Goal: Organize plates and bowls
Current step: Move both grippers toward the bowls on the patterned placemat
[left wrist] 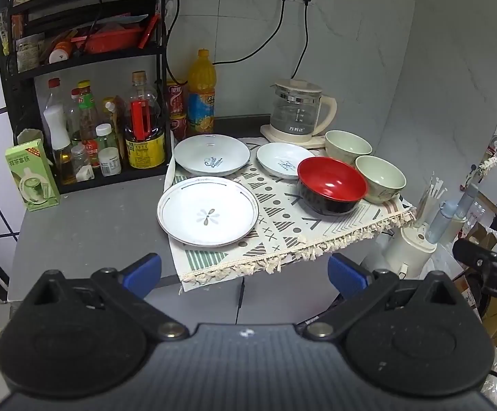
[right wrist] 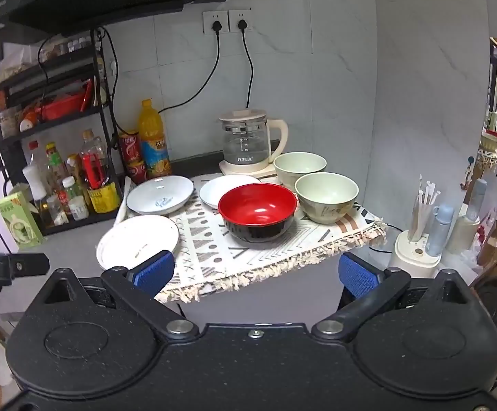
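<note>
Red bowl dead ahead of right gripper; both grippers released, empty; left gripper faces flower plate; approach pending, nothing stacked

Right claw gapes empty before a red bowl, green bowls and plates on a patterned cloth.

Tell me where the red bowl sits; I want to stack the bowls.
In both views the red bowl stands on the patterned cloth, right of the plates, just in front of the two green bowls.
</note>
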Tool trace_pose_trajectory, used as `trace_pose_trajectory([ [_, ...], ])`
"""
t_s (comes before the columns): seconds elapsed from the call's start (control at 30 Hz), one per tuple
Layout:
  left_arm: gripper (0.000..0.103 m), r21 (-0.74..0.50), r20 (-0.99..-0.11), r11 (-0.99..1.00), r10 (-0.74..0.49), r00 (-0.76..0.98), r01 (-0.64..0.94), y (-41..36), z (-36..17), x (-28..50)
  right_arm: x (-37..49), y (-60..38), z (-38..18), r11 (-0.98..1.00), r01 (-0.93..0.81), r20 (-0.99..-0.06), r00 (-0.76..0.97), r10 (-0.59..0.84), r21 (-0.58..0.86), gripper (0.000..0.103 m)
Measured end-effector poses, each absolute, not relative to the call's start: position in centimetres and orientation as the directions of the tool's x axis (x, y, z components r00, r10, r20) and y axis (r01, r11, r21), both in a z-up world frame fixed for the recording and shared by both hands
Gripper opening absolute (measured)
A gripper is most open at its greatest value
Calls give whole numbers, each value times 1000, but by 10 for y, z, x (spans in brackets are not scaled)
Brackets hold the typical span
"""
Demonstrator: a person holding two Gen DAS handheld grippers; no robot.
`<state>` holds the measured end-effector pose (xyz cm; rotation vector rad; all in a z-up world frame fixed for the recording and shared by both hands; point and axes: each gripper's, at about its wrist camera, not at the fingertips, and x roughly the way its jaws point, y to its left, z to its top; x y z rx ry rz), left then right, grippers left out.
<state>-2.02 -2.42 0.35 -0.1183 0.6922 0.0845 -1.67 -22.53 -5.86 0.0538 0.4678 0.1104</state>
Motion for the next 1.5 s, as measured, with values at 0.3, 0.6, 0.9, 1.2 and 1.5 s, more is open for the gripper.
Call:
trace_pose_trajectory([
  [0.3, 102, -91, -643, 989, 34, 765, -121, -20, 7, -16, -16, -228, -58, 992, -102, -446, 887, 124, 72, 103],
  [0.6, 102, -87, -638, 989, 35, 769, -117, -20, 4, -19, -17, -226, -60, 992, -108, -439, 890, 126, 65, 103],
  [0.9, 102, -88, -638, 989, 36, 769, -120, -17, 3, -18, -16, -225, -60, 993, -102, -434, 893, 117, 58, 103],
  [1.2, 102, -83, -637, 987, 52, 769, -136, -12, 8, -20, -14, -222, -57, 992, -108, -424, 897, 122, 58, 103],
  [1.5, 102, -79, -640, 987, 57, 767, -139, -9, 7, -22, -18, -214, -56, 992, -115, -422, 898, 122, 44, 103],
])
